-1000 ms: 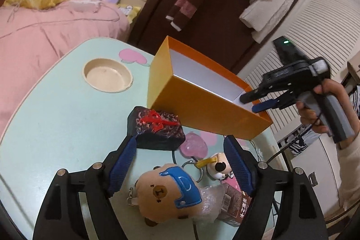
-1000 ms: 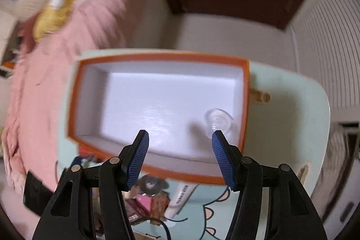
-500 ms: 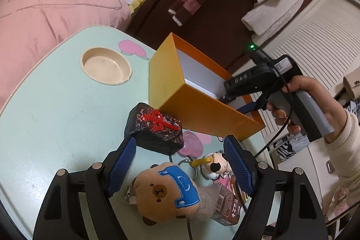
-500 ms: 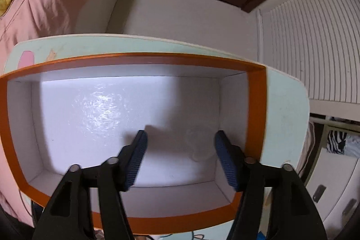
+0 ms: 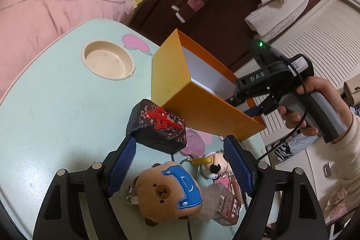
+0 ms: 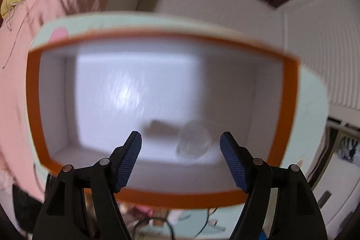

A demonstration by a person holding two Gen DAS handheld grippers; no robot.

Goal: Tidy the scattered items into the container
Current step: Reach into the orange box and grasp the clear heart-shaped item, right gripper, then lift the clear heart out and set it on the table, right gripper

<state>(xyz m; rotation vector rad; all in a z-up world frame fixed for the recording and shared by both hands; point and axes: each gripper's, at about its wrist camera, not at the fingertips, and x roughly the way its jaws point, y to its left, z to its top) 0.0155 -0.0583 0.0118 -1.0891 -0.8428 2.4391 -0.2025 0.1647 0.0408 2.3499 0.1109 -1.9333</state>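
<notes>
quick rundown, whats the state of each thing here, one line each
orange cardboard box: open, upright on the table, one clear round item inside
clear round item: lying on the box floor, blurred
left gripper: open, empty, above the bear
right gripper: open, empty, over the box
brown bear plush with blue cap: on the table, outside the box
dark patterned pouch with red mark: on the table, beside the box
</notes>
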